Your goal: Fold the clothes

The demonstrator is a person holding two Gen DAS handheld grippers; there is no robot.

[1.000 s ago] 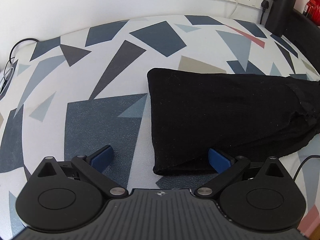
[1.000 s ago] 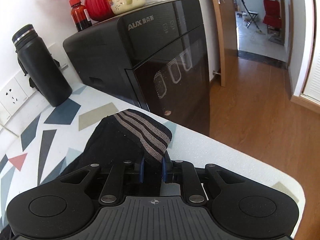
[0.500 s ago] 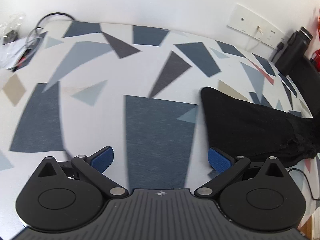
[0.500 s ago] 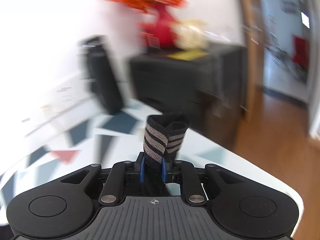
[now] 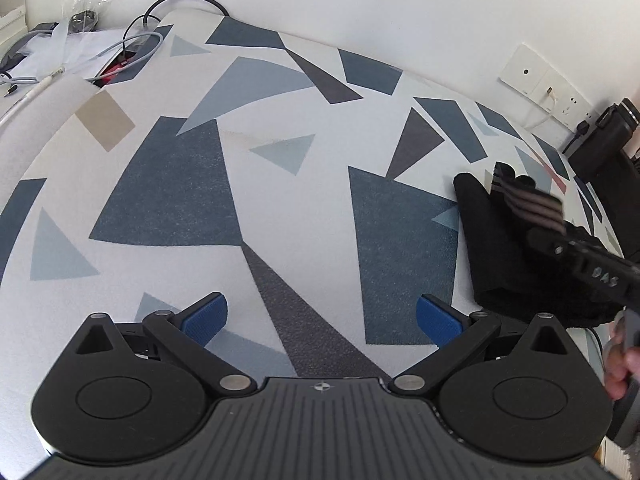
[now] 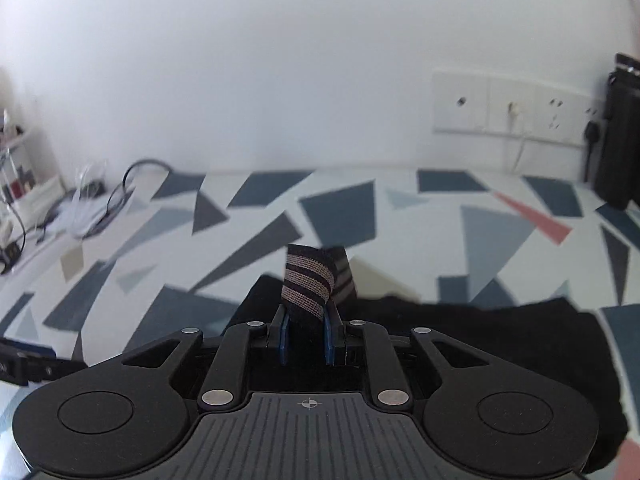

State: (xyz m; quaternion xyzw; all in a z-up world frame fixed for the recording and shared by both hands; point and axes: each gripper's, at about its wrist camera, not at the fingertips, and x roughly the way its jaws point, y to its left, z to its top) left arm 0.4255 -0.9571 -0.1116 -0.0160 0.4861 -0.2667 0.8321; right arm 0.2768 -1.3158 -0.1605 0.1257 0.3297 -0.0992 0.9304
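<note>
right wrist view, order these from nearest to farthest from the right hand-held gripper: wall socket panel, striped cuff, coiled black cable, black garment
1. striped cuff: clamped in the right hand-held gripper.
2. black garment: on the patterned table just beyond and to the right.
3. coiled black cable: far left, at the table's back edge.
4. wall socket panel: on the wall, upper right. The last two are close to call.

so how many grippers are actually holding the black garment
1: the right gripper pinches the black garment's striped band. The left gripper is open over bare tablecloth.

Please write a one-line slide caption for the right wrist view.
Right hand-held gripper shut on the striped cuff of a black garment, above the patterned tabletop.
</note>
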